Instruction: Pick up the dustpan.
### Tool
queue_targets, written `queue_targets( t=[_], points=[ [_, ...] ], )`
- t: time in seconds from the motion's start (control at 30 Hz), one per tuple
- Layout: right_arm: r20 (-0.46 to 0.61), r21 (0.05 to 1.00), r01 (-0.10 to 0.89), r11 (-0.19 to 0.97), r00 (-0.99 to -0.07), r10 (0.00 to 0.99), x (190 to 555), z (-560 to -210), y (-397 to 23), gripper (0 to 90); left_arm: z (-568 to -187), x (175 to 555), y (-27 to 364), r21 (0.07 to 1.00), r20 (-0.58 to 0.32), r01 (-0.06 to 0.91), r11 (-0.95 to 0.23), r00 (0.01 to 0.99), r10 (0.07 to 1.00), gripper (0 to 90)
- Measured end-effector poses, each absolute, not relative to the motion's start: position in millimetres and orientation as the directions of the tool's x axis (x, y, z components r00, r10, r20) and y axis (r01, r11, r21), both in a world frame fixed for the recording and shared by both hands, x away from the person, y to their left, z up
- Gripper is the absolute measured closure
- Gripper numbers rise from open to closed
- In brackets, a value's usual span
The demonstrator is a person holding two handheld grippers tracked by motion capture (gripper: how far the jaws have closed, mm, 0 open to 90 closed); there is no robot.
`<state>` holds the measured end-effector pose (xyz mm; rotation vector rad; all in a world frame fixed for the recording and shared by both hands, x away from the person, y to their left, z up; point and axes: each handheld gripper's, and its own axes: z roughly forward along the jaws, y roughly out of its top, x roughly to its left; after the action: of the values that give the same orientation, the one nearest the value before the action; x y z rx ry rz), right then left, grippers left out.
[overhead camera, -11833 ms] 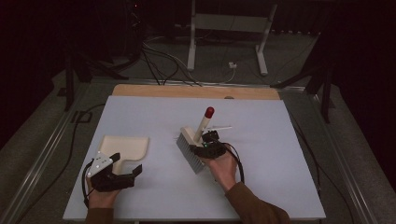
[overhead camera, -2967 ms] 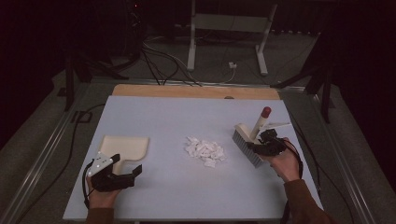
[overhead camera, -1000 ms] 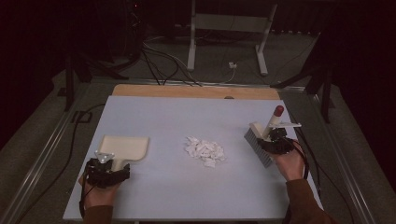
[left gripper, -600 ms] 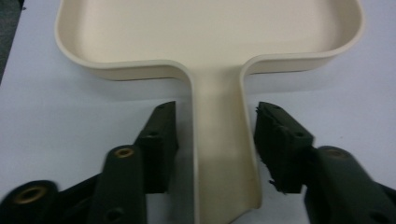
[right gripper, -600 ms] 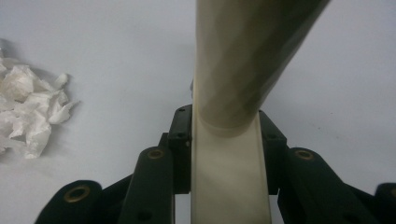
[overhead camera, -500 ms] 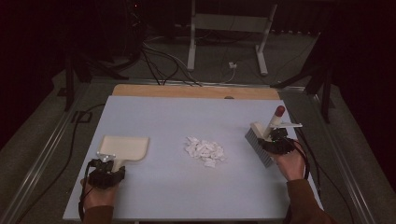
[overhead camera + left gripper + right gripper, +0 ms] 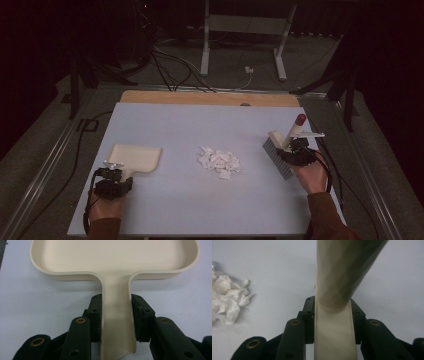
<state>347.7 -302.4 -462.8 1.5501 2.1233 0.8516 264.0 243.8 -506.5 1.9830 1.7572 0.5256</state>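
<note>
High view: we grip both tools — left gripper just pinched the cream plastic dustpan, right gripper clamps the cream-handled brush — next, sweep the white paper scraps left.

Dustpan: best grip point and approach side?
Grip the dustpan by its narrow handle, coming in level from the near edge, along the handle. The tray is too wide and shallow for the jaws; the handle fits between them. The left gripper, whose jaws have just been closing, pinches it this way.

Left gripper has just clamped closed; right gripper grips tight.
</note>
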Motion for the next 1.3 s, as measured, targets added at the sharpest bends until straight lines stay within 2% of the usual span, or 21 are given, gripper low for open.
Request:
queue_targets(
  t=[0.63, 1.3],
  points=[
    [0.056, 0.664, 0.719, 0.205, -0.322, 0.945, 347, -463, -304, 66.8, -496, 261, 262, 0.603, -0.046, 0.79, -0.108, 0.17, 0.984, 66.7],
    [0.05, 0.666, 0.715, 0.214, -0.329, 0.943, 347, -463, -303, 66.9, -474, 265, 268, 0.621, 0.016, 0.747, -0.236, 0.289, 0.957, 66.7]
  ],
)
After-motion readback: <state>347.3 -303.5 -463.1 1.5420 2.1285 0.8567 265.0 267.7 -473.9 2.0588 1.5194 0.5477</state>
